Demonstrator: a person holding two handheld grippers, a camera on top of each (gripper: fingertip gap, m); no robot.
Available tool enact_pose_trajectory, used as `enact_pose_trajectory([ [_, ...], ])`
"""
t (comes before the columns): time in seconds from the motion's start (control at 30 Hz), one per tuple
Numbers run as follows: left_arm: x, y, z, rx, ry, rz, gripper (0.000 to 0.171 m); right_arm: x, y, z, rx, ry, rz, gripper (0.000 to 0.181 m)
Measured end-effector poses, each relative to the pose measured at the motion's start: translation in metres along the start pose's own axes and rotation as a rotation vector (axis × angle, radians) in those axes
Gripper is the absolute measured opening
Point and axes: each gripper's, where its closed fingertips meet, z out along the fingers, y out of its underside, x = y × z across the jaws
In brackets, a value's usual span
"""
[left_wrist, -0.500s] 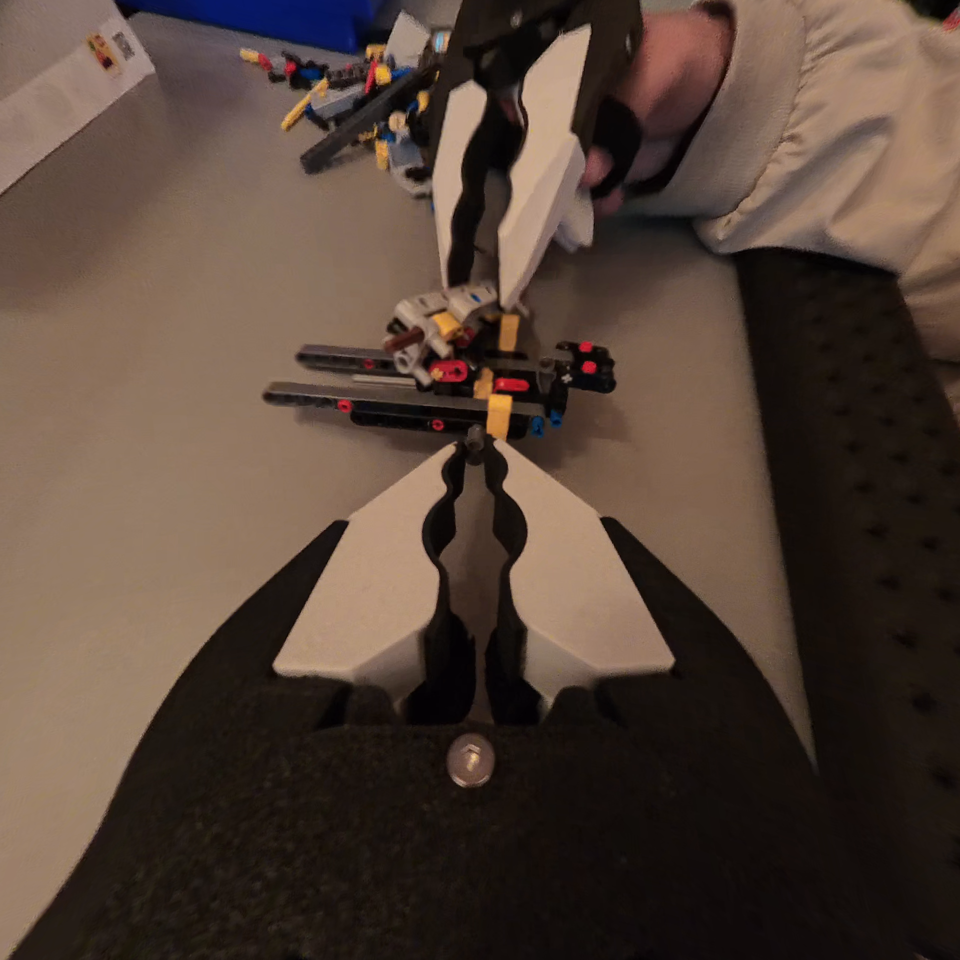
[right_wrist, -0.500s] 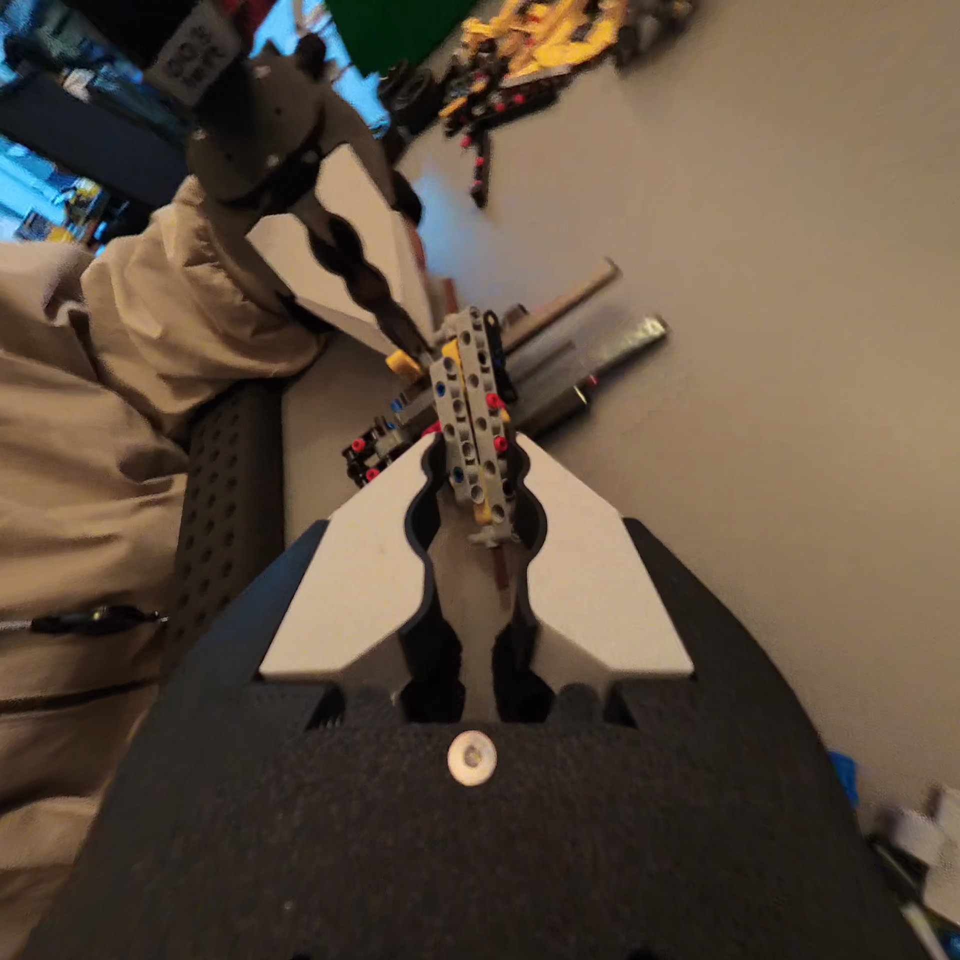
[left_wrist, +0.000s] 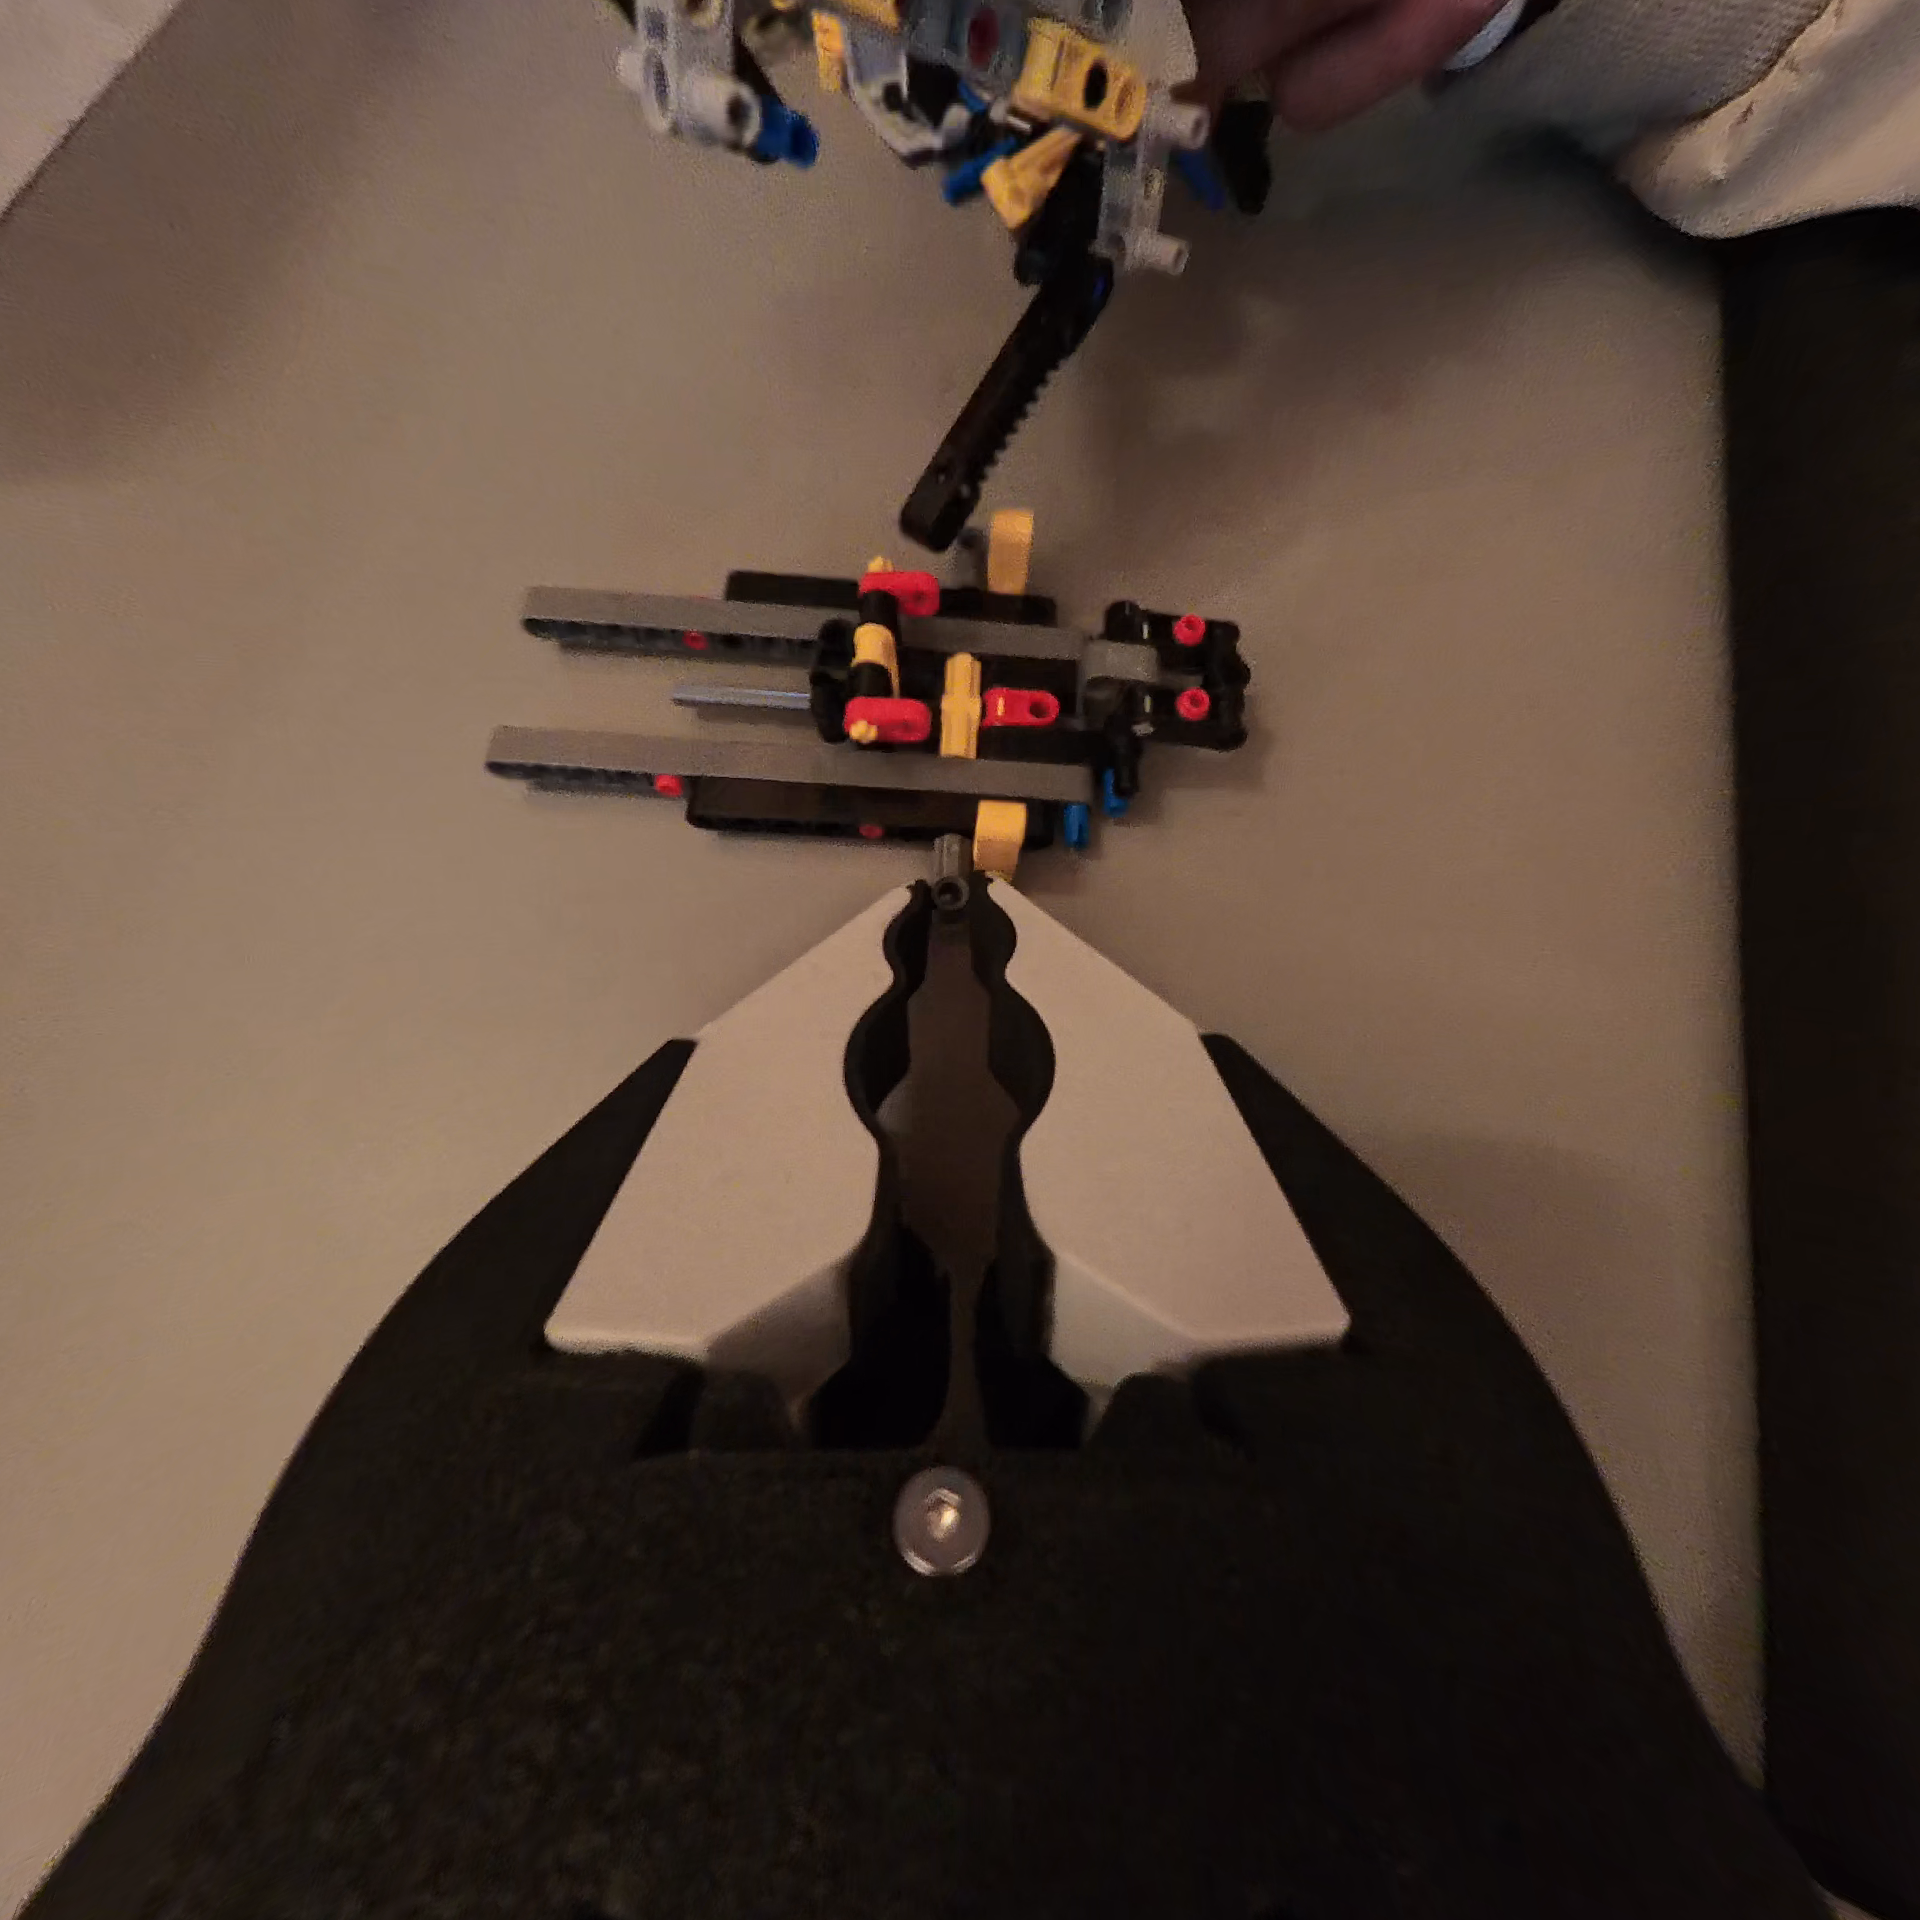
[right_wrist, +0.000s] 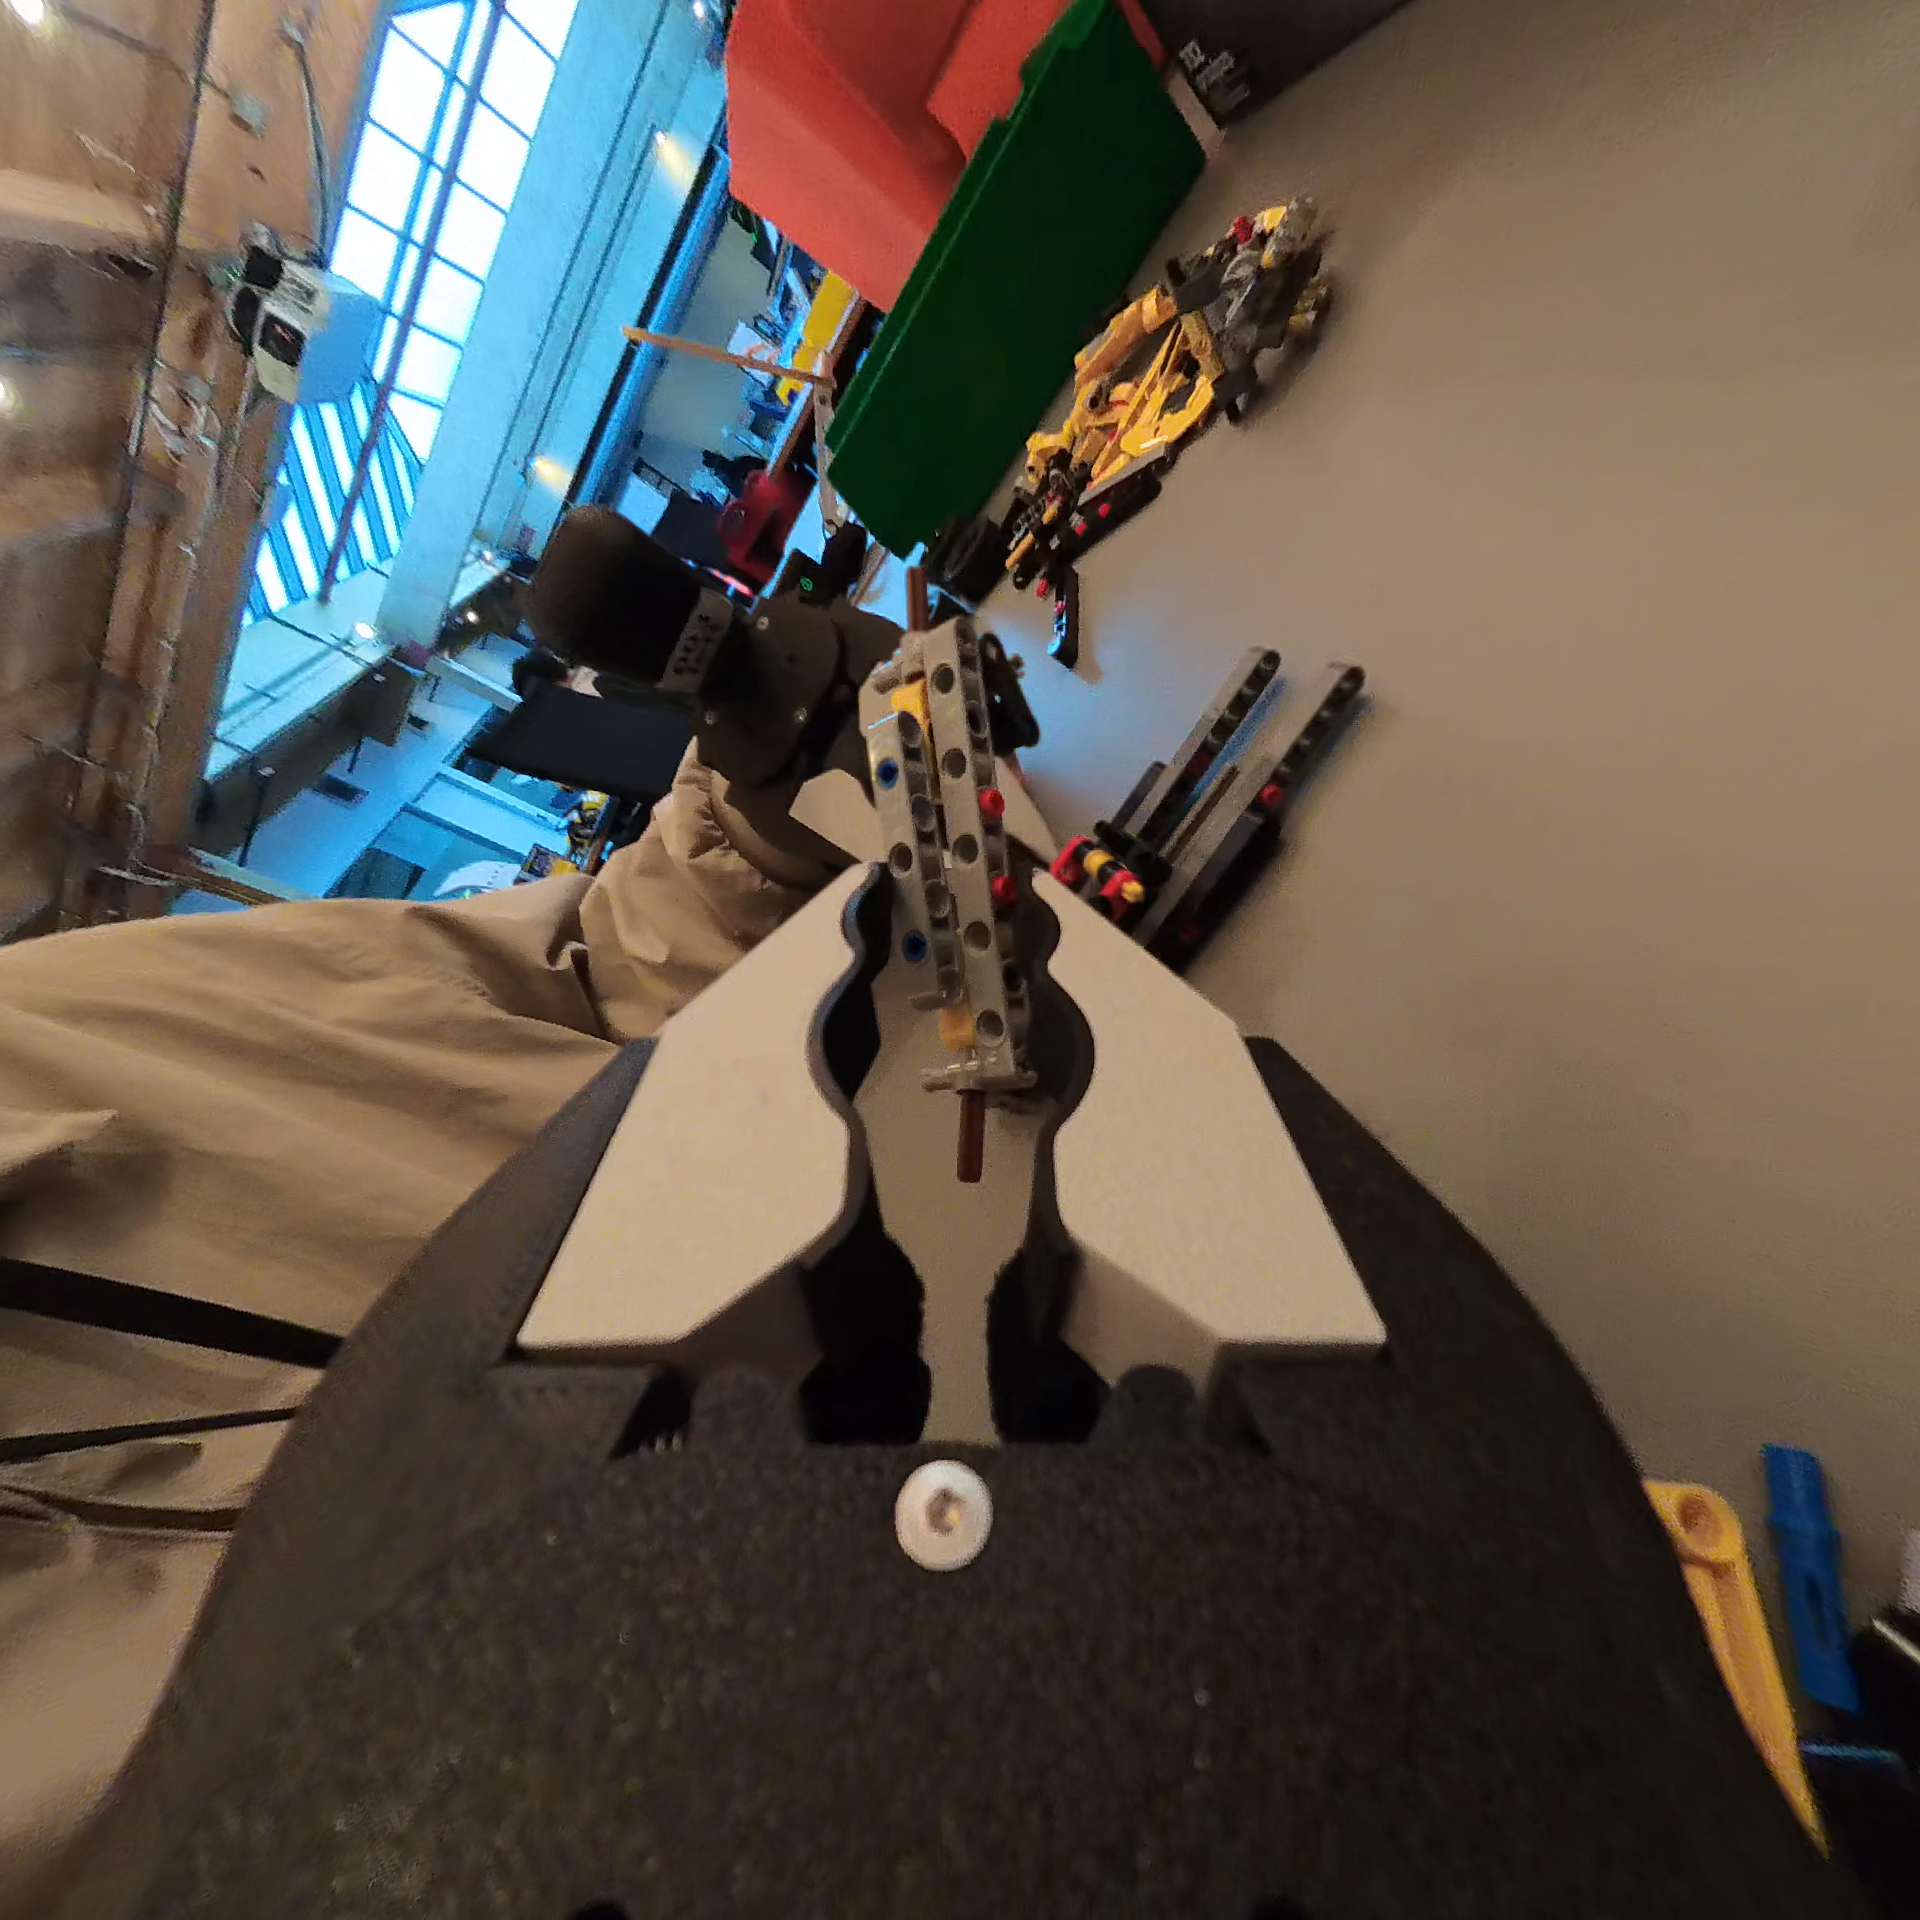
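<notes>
Left gripper (left_wrist: 951, 891) is clenched on a small dark grey pin at the near edge of the flat black-and-grey brick-beam assembly (left_wrist: 862, 707), whose long axis runs left-right on the grey table (left_wrist: 312, 468); right gripper (right_wrist: 961, 914) grasps a light grey holed-beam subassembly (right_wrist: 951, 862) above its far side.

Lifted brick assembly (left_wrist: 935, 94) cut off at top edge, right gripper unseen there, window background (right_wrist: 416, 312) blurred
</notes>
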Motion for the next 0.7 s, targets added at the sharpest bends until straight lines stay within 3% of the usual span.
enact_pose_trajectory([
  [0.1, -0.014, 0.006, -0.007, -0.034, -0.067, 0.008, 0.007, 0.011, -0.005, -0.006, 0.009, 0.112, -0.078, 0.022],
  [0.33, -0.058, 0.022, -0.036, -0.053, -0.225, -0.122, 0.007, -0.002, -0.011, -0.006, 0.059, -0.03, 0.035, 0.022],
  [0.43, -0.066, 0.0, -0.051, 0.089, -0.232, -0.22, 0.019, -0.028, -0.017, -0.005, 0.097, -0.204, 0.071, 0.022],
  [0.53, -0.067, -0.044, -0.079, 0.381, -0.176, -0.356, 0.024, -0.048, -0.023, -0.007, 0.143, -0.335, 0.072, 0.022],
  [0.6, -0.048, -0.076, -0.088, 0.592, 0.002, -0.492, 0.024, -0.054, -0.027, -0.003, 0.187, -0.314, -0.047, 0.021],
  [0.7, -0.012, -0.102, -0.07, 0.68, 0.269, -0.674, 0.024, -0.065, -0.028, 0.007, 0.239, -0.25, -0.31, 0.022],
])
